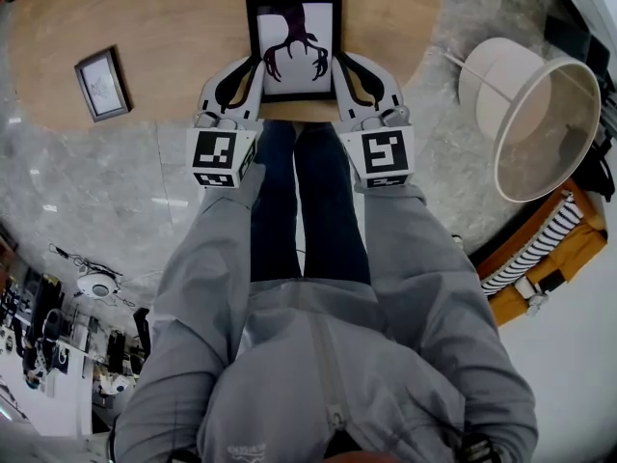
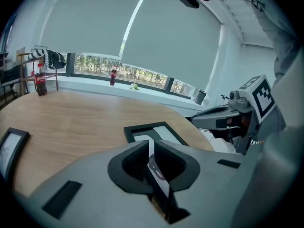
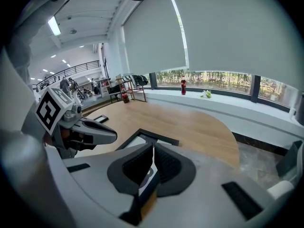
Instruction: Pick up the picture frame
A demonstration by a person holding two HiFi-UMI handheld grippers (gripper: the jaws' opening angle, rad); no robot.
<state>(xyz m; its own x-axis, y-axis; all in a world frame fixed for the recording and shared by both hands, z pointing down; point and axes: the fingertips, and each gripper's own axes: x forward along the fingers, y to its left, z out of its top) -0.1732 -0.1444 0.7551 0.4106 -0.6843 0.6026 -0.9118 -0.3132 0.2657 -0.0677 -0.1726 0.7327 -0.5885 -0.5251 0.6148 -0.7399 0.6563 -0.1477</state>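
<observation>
At the near edge of the table (image 1: 174,27), top centre of the head view, both grippers flanked the frame (image 1: 294,17). The left gripper (image 1: 258,65) was clenched, its tips together over the frame's left rail near the lower corner. In its own view only a thin slit ran back from the tips, and through it showed a strip of white picture, black rail and wood — nothing was clamped. The right gripper (image 1: 339,59) mirrored it on the right rail, jaws likewise closed and empty, with the same narrow strip showing behind its tips. Whether either tip actually touched the frame could not be told.

The frame lay flat, black-edged, with a dark branching figure on white. Its lower edge ran just inside the table's rim, with a narrow band of wood between. Beyond its top edge the wood went on, and both gripper views showed a long bare tabletop stretching away.

Left of the frame a wide stretch of bare wood reached a small frame (image 1: 101,83), well apart at the upper left. To the right the tabletop curved away sooner, leaving less wood on that side. Off the table, at the right of the head view, a lampshade (image 1: 540,114) lay on the marble floor (image 1: 125,181) — well clear of both grippers. The person's legs stood just below the rim, between the two arms.
</observation>
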